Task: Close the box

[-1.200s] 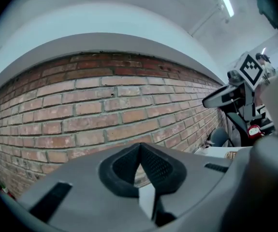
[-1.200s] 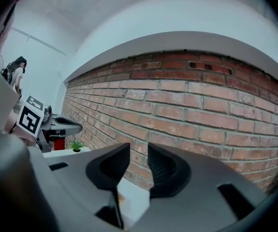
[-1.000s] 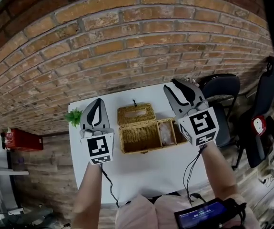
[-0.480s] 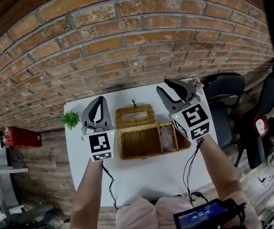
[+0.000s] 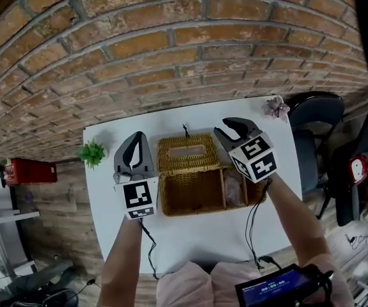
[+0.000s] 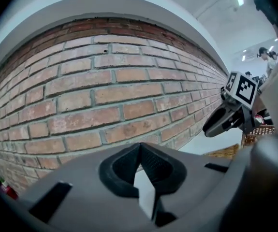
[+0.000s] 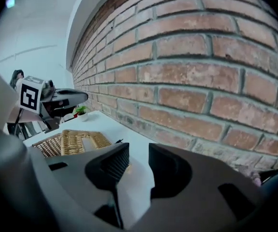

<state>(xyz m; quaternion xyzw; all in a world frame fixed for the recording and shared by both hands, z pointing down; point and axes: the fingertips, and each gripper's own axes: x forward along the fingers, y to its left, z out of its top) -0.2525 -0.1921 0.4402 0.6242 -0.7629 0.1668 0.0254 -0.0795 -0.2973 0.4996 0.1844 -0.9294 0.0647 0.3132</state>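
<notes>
A wicker box (image 5: 193, 194) is sitting open in the middle of the table (image 5: 190, 235), its lid (image 5: 185, 152) lying back toward the brick wall (image 5: 171, 50). The left gripper (image 5: 137, 136) is hovering just left of the box, jaws pressed together on nothing. The right gripper (image 5: 221, 126) is hanging by the lid's right end, jaws spread and empty. A small plant (image 5: 92, 152) is standing at the table's left edge, and a flower (image 5: 275, 106) at its far right corner.
</notes>
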